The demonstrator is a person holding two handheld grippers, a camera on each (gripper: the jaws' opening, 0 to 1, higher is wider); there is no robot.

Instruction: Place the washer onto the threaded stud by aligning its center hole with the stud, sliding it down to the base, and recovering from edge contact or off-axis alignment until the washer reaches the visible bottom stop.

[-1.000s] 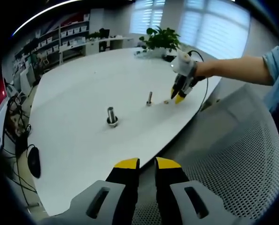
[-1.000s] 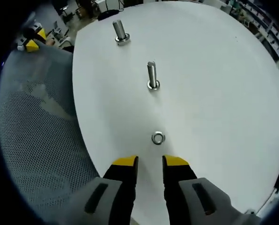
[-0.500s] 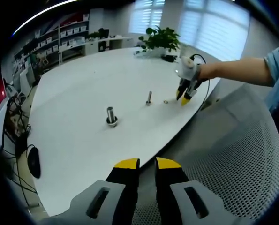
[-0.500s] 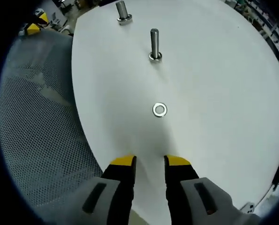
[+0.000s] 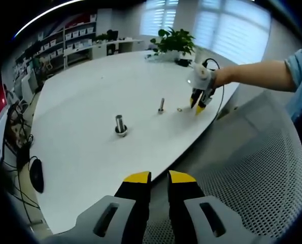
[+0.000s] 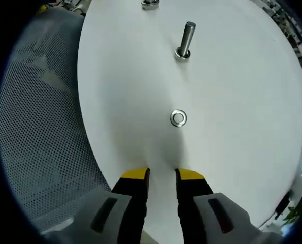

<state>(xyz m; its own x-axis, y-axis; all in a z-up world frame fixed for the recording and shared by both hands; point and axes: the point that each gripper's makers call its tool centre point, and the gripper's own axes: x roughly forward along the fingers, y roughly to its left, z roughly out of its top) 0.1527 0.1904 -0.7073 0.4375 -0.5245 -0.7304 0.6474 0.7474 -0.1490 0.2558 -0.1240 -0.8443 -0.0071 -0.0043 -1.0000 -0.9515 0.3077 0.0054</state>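
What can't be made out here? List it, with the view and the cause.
- Larger stud, right gripper view: cut off by the top edge.
- Washer, left gripper view: too small to tell its hole.
- Thread on the thin stud, right gripper view: too fine to make out.
- Shelf contents, left gripper view: too small.

Large white oval table point(image 5: 90, 147) spans centre of the left gripper view; same tabletop point(image 6: 242, 101) in the right gripper view. Grey mesh chair back point(image 5: 252, 173) lower right; mesh point(image 6: 44, 127) at left of the right gripper view. Green potted plant point(image 5: 175, 41) top centre. White shelving with bins point(image 5: 72, 40) upper left. Bright windows with blinds point(image 5: 216, 23) upper right. Black computer mouse point(image 5: 36, 175) with cables lower left.
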